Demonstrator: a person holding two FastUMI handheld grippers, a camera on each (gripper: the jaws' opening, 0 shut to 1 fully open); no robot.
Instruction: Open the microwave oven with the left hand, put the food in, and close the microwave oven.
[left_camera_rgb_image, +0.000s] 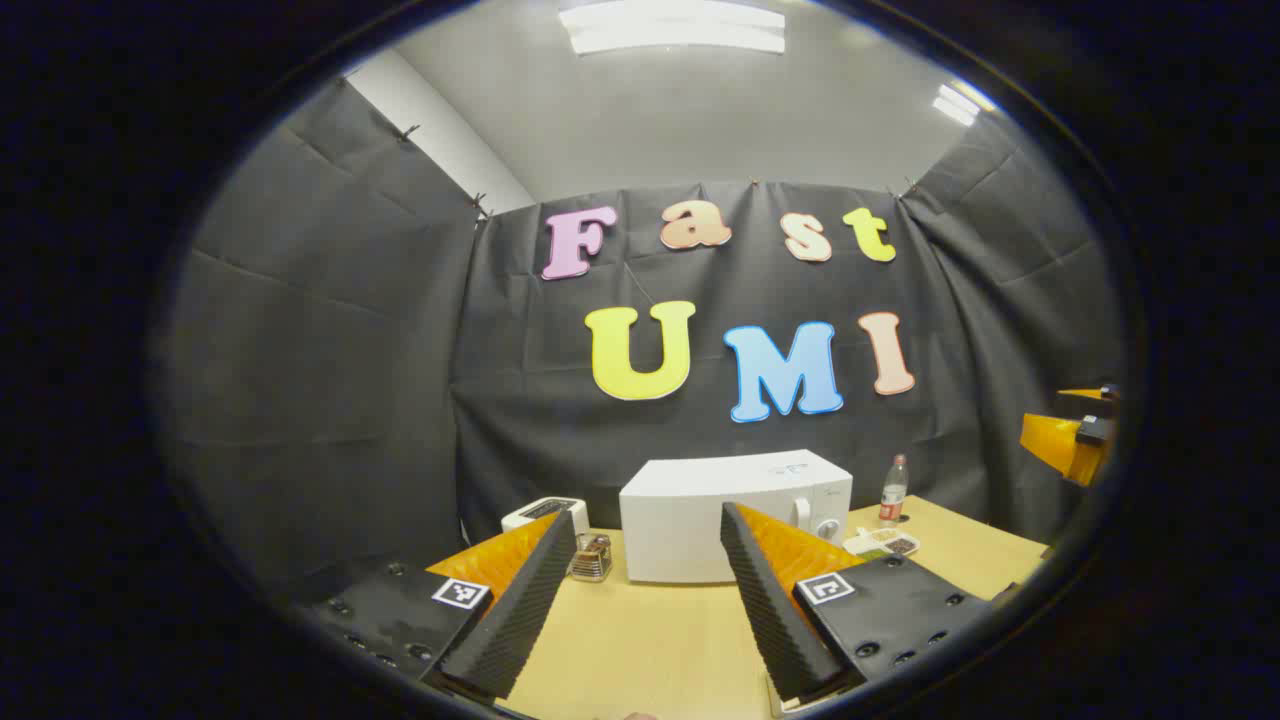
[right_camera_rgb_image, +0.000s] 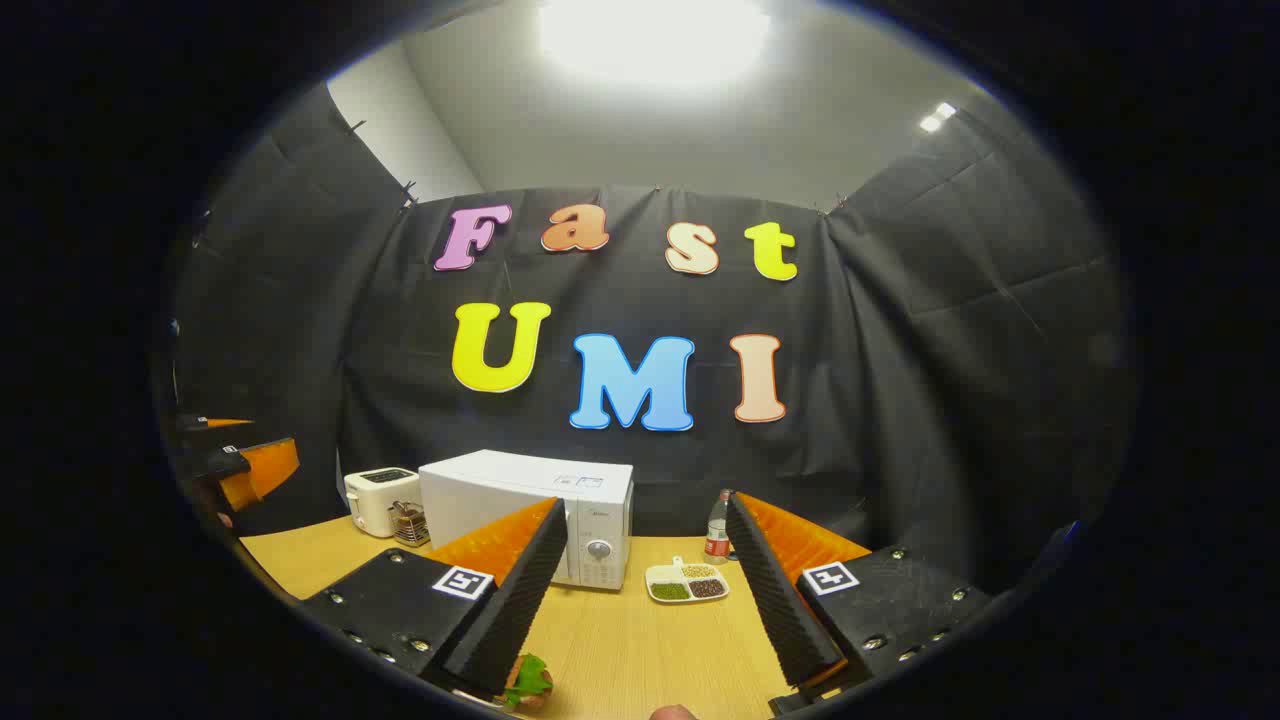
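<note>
My left gripper (left_camera_rgb_image: 640, 590) and right gripper (right_camera_rgb_image: 640, 590) both hang agape and empty, well short of the shut microwave (left_camera_rgb_image: 735, 515) at the table's (left_camera_rgb_image: 650, 650) back; I judge my left must approach its door edge squarely.

food (right_camera_rgb_image: 526, 681) half behind finger
</note>
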